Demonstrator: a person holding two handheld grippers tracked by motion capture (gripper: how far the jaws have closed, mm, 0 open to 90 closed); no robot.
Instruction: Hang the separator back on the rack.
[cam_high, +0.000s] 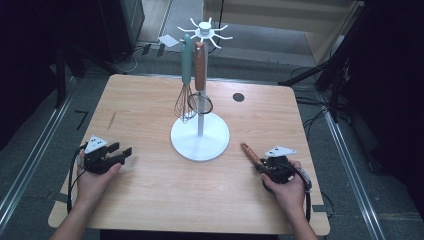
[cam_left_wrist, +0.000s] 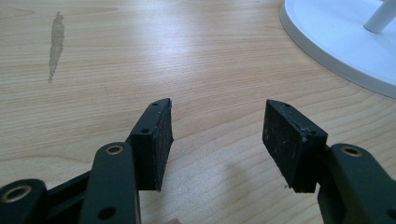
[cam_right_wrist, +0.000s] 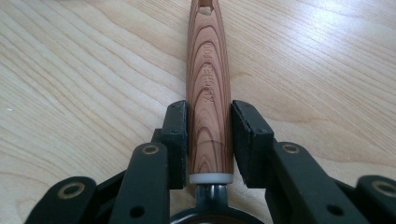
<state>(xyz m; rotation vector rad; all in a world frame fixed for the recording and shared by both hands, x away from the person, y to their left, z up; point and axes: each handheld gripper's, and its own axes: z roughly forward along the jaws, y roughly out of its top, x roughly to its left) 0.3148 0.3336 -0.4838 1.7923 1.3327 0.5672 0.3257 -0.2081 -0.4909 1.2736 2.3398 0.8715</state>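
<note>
While clamped, wooden handle (cam_right_wrist: 208, 93) apparently level

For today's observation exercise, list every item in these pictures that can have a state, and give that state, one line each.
Right gripper: shut on the wooden utensil handle.
Wooden utensil handle: held between the jaws, low over the table.
Left gripper: open, nothing between the jaws.
Teal-handled wire whisk: hanging on the rack.
Brown-handled round utensil: hanging on the rack.
White hook rack with round base: upright on the wooden table.
</note>
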